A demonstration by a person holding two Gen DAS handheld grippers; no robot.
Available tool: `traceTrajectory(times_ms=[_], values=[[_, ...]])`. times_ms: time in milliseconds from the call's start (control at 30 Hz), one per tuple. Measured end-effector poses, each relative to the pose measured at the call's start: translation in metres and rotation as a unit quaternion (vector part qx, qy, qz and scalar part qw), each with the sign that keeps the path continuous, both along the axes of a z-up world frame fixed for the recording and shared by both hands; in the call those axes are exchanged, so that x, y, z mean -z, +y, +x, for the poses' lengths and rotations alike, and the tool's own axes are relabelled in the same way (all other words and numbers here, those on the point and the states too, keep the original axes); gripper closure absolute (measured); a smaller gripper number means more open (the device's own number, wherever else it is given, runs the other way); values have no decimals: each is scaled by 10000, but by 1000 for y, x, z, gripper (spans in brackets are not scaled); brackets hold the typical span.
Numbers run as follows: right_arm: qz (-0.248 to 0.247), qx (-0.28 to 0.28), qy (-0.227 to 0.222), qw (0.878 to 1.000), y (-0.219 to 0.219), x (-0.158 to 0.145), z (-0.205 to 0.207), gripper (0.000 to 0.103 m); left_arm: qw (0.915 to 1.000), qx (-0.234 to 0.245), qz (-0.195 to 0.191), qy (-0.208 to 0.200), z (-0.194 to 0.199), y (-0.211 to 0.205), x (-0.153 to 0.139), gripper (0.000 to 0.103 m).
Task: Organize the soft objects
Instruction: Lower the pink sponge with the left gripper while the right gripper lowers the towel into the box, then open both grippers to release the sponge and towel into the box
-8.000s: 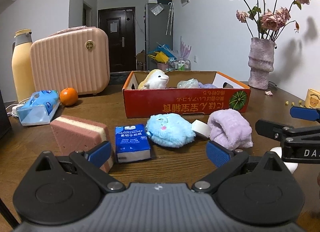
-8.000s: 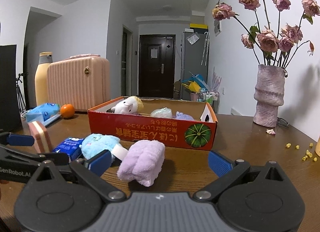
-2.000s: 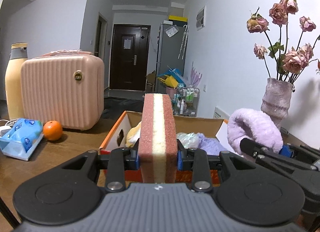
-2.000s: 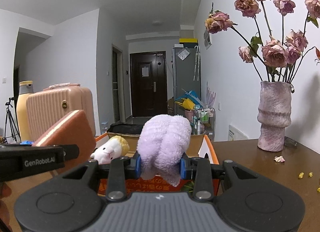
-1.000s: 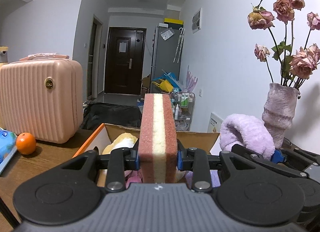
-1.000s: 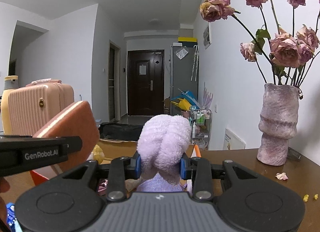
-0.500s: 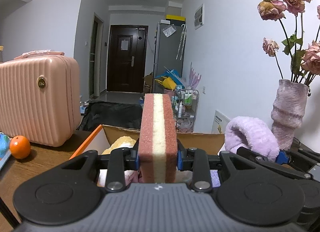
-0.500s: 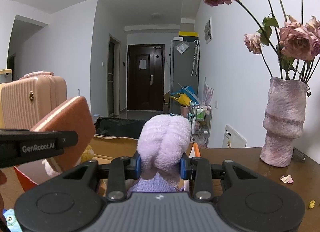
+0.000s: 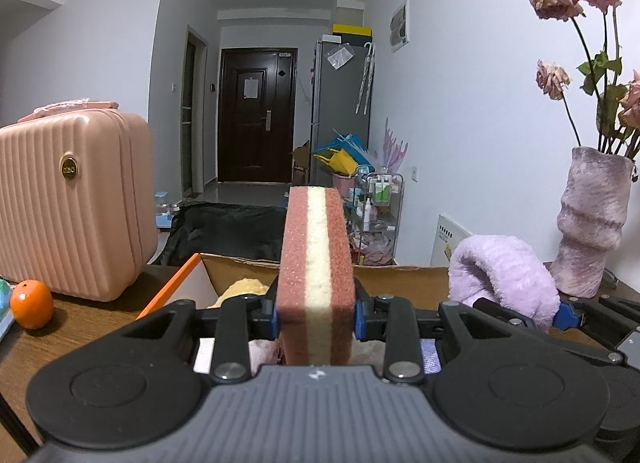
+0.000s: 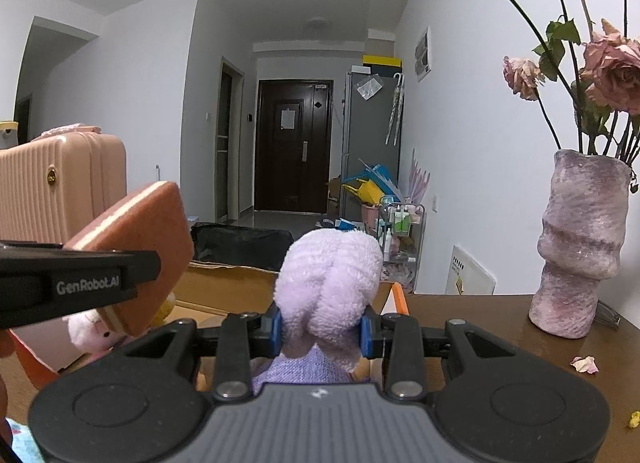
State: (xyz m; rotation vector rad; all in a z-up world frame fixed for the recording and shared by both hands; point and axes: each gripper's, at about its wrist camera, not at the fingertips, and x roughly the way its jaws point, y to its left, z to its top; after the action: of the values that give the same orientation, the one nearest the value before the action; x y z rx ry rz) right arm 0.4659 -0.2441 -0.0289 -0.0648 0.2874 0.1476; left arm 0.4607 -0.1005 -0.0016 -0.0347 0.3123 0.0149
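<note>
Both wrist views face the door (image 9: 256,115) (close together) — sharing the box (image 9: 240,263).

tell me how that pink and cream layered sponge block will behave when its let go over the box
The pink and cream layered sponge block, pinched by the left gripper, looks porous, so probably light and squashy. Its flat faces suggest it lands in the cardboard box without rolling.
</note>
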Motion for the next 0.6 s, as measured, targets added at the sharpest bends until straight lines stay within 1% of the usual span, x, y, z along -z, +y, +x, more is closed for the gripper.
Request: traceTrajectory(times_ms=[233, 333, 400, 467, 500, 533, 567, 600], values=[[-91, -38, 57, 9999, 1, 5, 10, 69, 10000, -12, 51, 70, 10, -1, 5, 71], [-111, -50, 151, 9998, 1, 8, 12, 63, 9999, 45, 36, 138, 13, -2, 6, 70], [-119, -59, 187, 9997, 1, 10, 12, 61, 9999, 51, 9, 159, 12, -1, 7, 65], [-131, -23, 185, 9997, 1, 10, 11, 58, 9999, 20, -20, 157, 12, 1, 7, 49], [-127, -11, 198, 9997, 0, 11, 11, 52, 9999, -17, -34, 153, 11, 3, 7, 44], [-116, 4, 207, 9997, -1, 11, 10, 47, 9999, -86, -28, 146, 11, 4, 7, 36], [-97, 28, 209, 9997, -2, 11, 10, 34, 9998, -143, -29, 128, 10, 5, 7, 28], [-76, 57, 186, 9998, -3, 12, 9, 19, 9998, -182, -39, 111, 9, 7, 8, 24]])
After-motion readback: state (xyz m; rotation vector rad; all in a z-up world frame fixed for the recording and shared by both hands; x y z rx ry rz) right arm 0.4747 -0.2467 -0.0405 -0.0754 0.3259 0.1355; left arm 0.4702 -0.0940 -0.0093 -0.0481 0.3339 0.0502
